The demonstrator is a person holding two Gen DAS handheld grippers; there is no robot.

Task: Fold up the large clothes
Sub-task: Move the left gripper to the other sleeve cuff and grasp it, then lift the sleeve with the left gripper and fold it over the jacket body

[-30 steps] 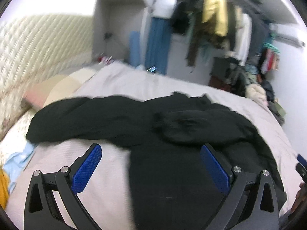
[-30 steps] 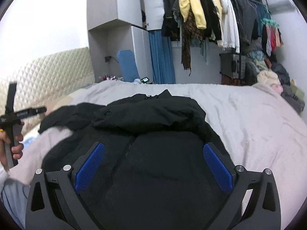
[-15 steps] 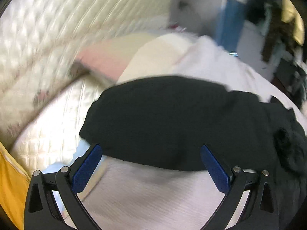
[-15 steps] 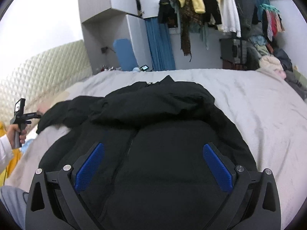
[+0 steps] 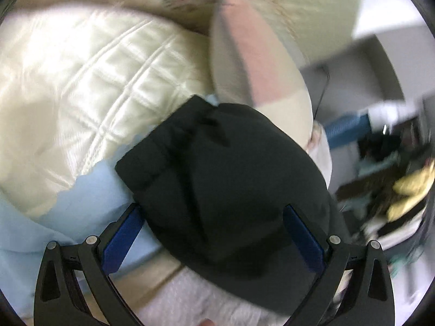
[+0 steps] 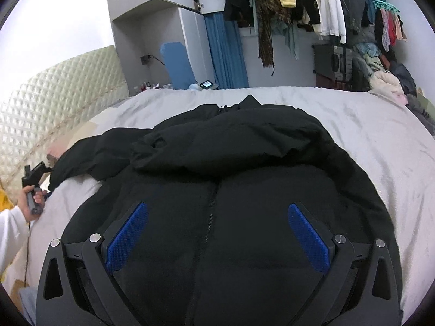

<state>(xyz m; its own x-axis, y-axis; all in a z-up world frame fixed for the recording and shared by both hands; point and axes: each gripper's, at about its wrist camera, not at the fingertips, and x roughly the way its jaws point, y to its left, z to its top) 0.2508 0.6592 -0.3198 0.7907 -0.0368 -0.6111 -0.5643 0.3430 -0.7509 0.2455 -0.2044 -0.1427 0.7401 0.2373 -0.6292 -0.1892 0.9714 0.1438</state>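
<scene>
A large black zip jacket [image 6: 231, 190] lies spread on the grey bed [image 6: 380, 141], one sleeve folded across its chest, the other stretched out to the left. My right gripper [image 6: 217, 233] hovers open over the jacket's lower front, above the zip. In the left wrist view my left gripper [image 5: 209, 233] stands open around the black sleeve end [image 5: 217, 168], with the cuff just ahead of the blue pads; whether they touch the fabric I cannot tell. The right wrist view shows a hand holding the left gripper [image 6: 34, 187] at that sleeve's tip.
A cream quilted cover [image 5: 81, 87], a pink and cream pillow [image 5: 252, 65] and light blue cloth [image 5: 68, 203] lie by the sleeve end. A padded headboard [image 6: 54, 103] runs along the left. Hung clothes [image 6: 299, 5] and piles [image 6: 386, 81] fill the far wall.
My left gripper has swung left and down from over the jacket to the end of the outstretched sleeve, now close in. The right gripper has eased slightly forward over the jacket.
</scene>
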